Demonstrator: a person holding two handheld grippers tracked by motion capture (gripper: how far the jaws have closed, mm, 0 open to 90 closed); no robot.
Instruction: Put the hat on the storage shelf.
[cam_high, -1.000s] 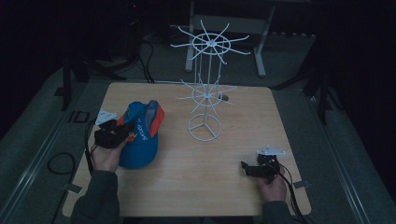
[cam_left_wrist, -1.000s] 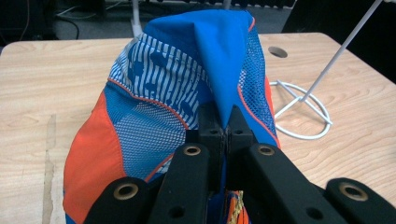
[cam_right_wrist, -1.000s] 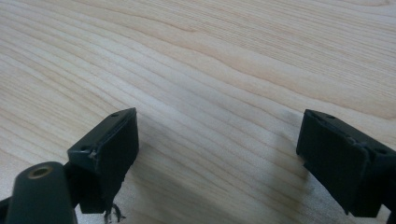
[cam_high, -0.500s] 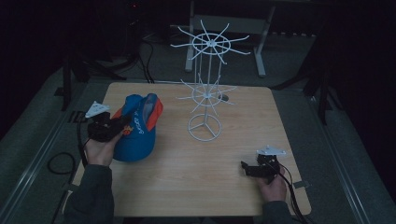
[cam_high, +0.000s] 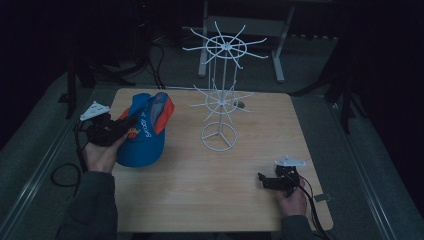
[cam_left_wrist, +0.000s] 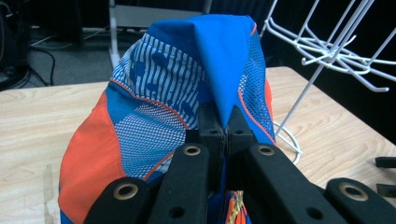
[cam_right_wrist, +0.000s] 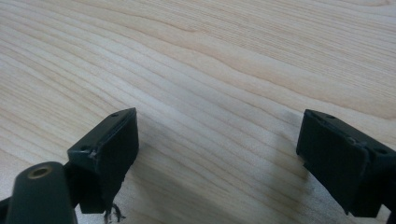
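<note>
Since the earlier frame, the left gripper (cam_high: 111, 131) had drawn the cap (cam_high: 145, 131) toward the table's (cam_high: 260, 130) left edge and lifted it slightly, jaws pinched tight on a fold of its blue fabric. Nearest the person, the right gripper (cam_high: 266, 181) rested on the wood, jaws wide with nothing between. Farther off stood the white wire rack (cam_high: 220, 100), well right of the cap.
</note>
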